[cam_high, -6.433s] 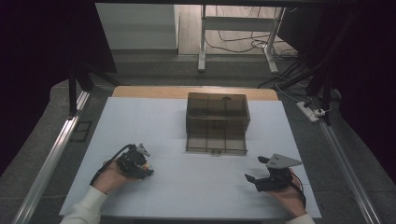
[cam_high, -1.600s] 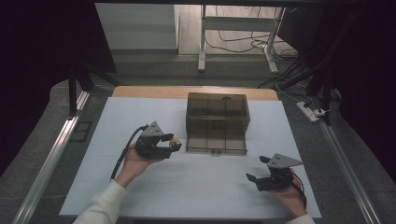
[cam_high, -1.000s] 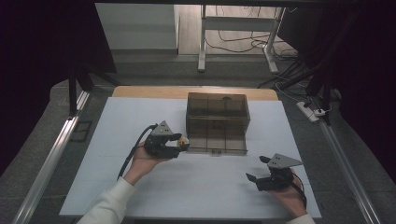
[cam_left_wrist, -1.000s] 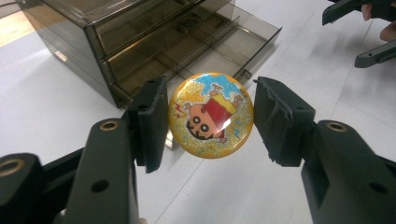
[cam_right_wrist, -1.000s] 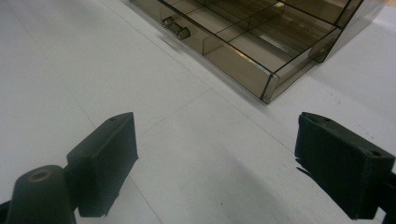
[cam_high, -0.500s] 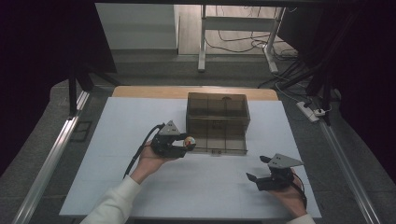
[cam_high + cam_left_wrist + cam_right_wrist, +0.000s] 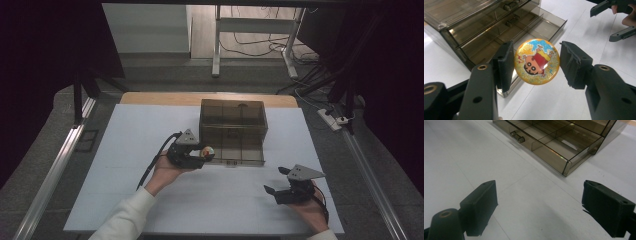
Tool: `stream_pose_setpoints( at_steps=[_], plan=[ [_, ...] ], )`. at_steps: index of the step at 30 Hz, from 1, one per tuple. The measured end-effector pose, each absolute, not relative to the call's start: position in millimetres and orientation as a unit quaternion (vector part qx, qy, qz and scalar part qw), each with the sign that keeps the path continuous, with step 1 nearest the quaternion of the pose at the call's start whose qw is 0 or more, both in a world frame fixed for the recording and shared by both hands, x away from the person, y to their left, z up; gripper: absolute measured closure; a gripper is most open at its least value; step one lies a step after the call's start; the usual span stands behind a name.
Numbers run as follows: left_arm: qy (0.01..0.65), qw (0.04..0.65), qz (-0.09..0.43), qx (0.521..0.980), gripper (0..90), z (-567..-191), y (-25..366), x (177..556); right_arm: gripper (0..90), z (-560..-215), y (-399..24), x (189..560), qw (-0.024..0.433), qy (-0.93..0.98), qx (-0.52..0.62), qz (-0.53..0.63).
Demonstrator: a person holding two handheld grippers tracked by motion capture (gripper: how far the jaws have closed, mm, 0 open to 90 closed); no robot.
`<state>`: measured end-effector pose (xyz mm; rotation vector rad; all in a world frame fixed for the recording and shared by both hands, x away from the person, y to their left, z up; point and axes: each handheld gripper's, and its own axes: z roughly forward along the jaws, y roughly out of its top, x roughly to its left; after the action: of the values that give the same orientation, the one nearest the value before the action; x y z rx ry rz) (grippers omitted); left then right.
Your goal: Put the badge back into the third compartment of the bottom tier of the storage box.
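Observation:
A round glittery badge (image 7: 537,61) with a cartoon child on it sits between the jaws of my left gripper (image 7: 202,155), which is shut on its edges. In the high view the badge (image 7: 207,151) hangs at the left front corner of the pulled-out bottom drawer (image 7: 235,152) of a smoky clear drawer box (image 7: 232,117). The drawer has several bare compartments (image 7: 549,145). My right gripper (image 7: 274,180) rests on the table right of and nearer than the drawer, open, with nothing between its jaws (image 7: 539,205).
The box stands at the back middle of a white table mat (image 7: 125,150). Metal rails (image 7: 55,170) run along both table sides. A cable (image 7: 157,155) trails from the left gripper toward the table's front.
My left gripper has carried the badge to the right, from the left part of the mat to the open drawer's front corner. The right gripper has stayed put.

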<state>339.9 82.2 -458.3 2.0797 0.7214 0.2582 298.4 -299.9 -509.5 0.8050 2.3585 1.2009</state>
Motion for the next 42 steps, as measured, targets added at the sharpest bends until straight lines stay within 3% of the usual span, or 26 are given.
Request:
stream_pose_setpoints(
  at_steps=[42],
  plan=[
    [0.252, 0.452, 0.089, 0.851, 46.0, -457.1, 8.5, 362.8, 13.0, -507.9, -302.3, 297.6, 0.187, 0.835, 0.287, 0.431]
  ],
)
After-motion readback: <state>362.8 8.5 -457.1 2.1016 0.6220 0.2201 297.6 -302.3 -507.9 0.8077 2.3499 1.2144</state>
